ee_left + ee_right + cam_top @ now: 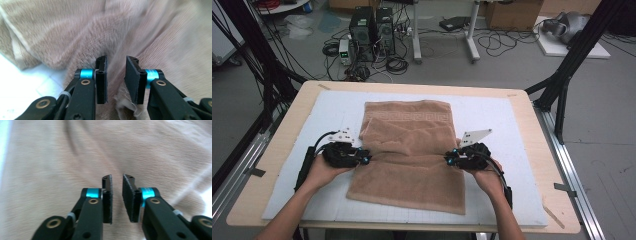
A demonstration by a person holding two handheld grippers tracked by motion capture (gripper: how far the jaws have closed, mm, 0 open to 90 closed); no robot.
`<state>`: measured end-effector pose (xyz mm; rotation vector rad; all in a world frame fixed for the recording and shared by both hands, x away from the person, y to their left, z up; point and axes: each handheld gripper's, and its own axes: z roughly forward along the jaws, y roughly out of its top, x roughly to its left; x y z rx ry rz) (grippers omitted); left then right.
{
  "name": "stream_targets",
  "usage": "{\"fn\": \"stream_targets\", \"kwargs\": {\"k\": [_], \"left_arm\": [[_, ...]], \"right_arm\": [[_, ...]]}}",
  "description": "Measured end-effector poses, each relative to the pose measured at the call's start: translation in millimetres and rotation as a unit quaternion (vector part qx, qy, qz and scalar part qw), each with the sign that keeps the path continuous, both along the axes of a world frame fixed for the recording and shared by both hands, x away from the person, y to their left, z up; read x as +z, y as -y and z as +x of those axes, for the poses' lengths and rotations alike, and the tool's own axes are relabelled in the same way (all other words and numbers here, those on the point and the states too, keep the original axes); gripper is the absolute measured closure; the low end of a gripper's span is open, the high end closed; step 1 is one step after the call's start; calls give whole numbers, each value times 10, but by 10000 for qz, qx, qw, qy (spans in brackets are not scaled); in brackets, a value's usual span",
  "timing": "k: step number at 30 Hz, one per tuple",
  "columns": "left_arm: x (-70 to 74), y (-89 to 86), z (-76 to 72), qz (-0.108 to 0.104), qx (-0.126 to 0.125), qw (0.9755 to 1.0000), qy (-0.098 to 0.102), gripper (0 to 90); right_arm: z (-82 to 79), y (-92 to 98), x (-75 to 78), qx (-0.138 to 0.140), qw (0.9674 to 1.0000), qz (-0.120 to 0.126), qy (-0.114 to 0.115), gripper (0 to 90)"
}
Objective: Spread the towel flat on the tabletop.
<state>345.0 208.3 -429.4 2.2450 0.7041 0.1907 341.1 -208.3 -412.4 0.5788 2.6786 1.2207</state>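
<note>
A tan towel (407,150) lies on the white mat (507,125), with its far part folded forward into a loose, rumpled flap over the middle. My left gripper (368,159) sits at the towel's left edge and my right gripper (447,160) at its right edge, both pointing inward at the fold line. In the left gripper view the gripper (116,60) stands a little open over the towel (75,30), with a frayed hem low between the jaws. In the right gripper view the gripper (117,178) shows a narrow gap above flat towel (62,152), nothing pinched.
The mat covers a wooden table (282,125) with bare wood along its borders. Black frame legs (562,85) stand at the far right and far left. On the floor beyond are computers (372,30) and cables. White mat (20,82) shows left of the towel.
</note>
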Motion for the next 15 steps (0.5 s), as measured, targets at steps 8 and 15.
{"fn": "stream_targets", "kwargs": {"k": [8,15], "left_arm": [[116,-59,-147,-243,-130,9993,256,650],[-61,-55,-174,-31,-341,9993,-145,703]], "right_arm": [[-92,-55,-159,266,9986,-372,-281,724],[-122,3,-287,116,9985,-181,-508,723]]}}
